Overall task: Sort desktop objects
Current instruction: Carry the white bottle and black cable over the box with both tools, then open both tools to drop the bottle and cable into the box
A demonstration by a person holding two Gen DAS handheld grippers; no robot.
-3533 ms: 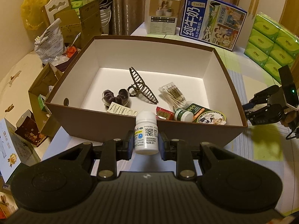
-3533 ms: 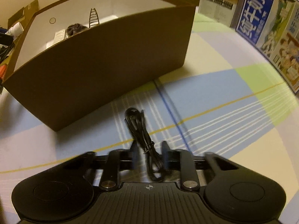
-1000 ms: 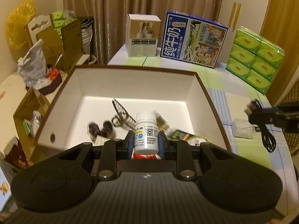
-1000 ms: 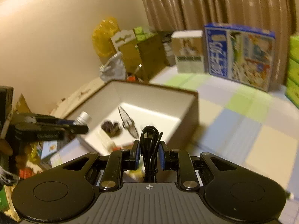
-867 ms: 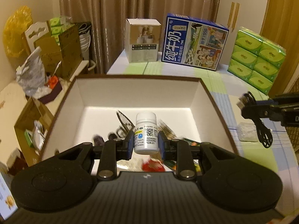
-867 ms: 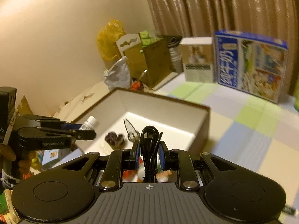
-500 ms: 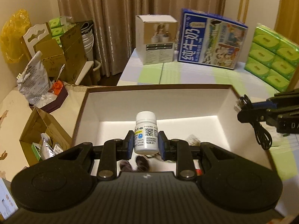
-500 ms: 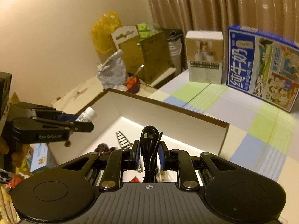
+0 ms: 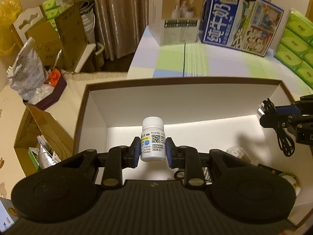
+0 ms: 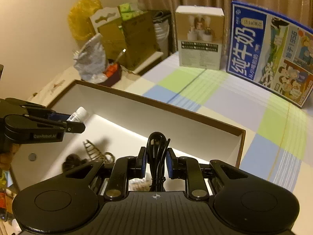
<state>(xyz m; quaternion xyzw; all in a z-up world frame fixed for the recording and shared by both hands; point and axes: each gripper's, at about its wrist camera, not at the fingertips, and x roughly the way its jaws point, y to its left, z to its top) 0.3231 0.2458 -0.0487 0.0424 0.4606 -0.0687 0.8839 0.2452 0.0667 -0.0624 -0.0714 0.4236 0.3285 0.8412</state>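
This is a lived-in room of a home, used partly for storage. Brown curtains [image 9: 117, 9] hang along the back wall, and a table [image 10: 225, 98] wears a checked pastel cloth. Household stock stands about: a blue milk carton box [image 9: 240, 17], stacked green tissue packs [image 9: 295, 45], cardboard boxes [image 9: 58, 39] and a yellow plastic bag [image 10: 84, 13].

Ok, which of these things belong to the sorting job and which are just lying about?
Job: white pill bottle in the left hand-held gripper; black cable in the right hand-held gripper; brown box.

Lying about: blue milk carton; green tissue packs; silver bag.
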